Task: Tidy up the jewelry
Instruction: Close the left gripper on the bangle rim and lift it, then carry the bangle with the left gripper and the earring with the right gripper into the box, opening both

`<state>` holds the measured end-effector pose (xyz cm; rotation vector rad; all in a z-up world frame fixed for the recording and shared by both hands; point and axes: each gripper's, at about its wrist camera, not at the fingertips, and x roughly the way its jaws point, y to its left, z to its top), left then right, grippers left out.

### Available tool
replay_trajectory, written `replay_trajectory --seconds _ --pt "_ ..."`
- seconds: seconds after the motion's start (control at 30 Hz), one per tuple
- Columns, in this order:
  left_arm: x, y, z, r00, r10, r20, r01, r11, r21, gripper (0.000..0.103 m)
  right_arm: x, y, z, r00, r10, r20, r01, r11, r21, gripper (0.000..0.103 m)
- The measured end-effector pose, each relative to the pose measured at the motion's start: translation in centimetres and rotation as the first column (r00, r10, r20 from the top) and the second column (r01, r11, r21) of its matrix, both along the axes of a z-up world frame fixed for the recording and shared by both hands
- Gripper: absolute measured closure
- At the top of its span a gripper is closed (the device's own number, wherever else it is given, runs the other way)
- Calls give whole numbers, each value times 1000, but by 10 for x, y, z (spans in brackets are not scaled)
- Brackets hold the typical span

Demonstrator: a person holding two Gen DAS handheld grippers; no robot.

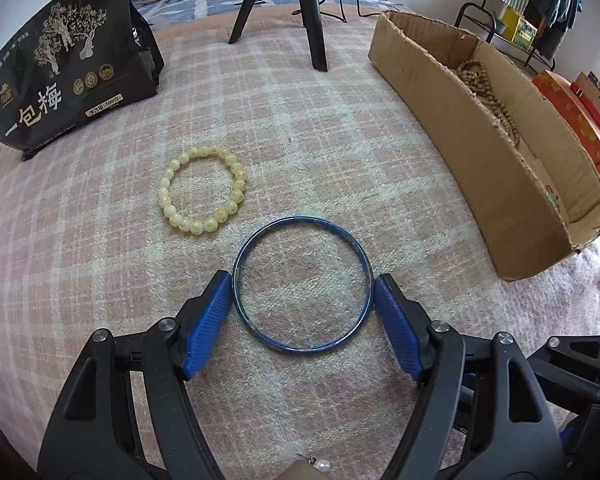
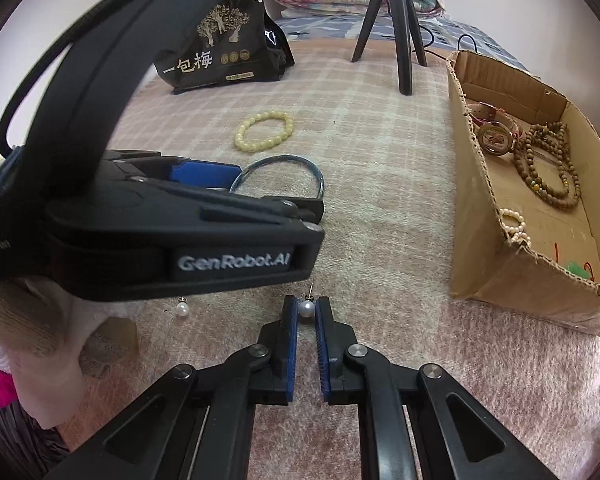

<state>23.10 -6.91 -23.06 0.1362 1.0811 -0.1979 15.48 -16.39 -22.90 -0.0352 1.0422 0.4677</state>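
A: Count?

B: On the checked blanket point(image 1: 100, 280): one blue bangle point(image 1: 302, 283), one yellow bead bracelet point(image 1: 202, 190), two pearl earrings. In the cardboard box point(image 2: 476, 240): one watch point(image 2: 496, 136), one long string of brown wooden beads point(image 2: 552, 168), one small pearl bracelet point(image 2: 514, 224) by the near wall. Red and green bits in the near corner, can't identify.

A: Left gripper?

B: Left gripper point(image 1: 302, 286) spread wide, jaws straddling the bangle, which lies flat. Both blue pads point(image 1: 208, 320) at the ring's outer edge, touching or just off, can't tell. Not lifted.

A: Right?

B: Right gripper point(image 2: 307, 309) nearly shut, pinching one pearl earring point(image 2: 307, 308) at the tips, post pointing up. Second earring point(image 2: 183, 309) lies loose on the blanket to its left, beside the left gripper's body.

A: Clutter?

B: One black snack bag point(image 1: 60, 60), one tripod point(image 1: 300, 8), both at the far side.
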Motion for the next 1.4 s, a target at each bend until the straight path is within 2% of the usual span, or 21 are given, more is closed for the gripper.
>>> replay_trajectory --seconds 0.17,0.4,0.83,1.07,1.4 --pt "-3 -3 -2 1000 -5 28 4 999 32 28 -1 -4 0 1000 -8 0 8 1000 -4 97" --pt "-5 -3 2 999 12 39 -13 1000 22 30 -4 -7 3 1000 -10 9 10 1000 -10 97" --pt "-10 15 47 992 69 103 -61 995 -82 30 -16 -22 43 992 -49 115 47 999 19 97" --pt "-15 8 71 988 71 138 -50 987 -150 30 -12 -55 66 976 -136 170 132 991 35 97" --pt "-20 -23 92 983 42 179 -6 980 -198 30 7 -113 84 937 -285 201 275 958 77 97"
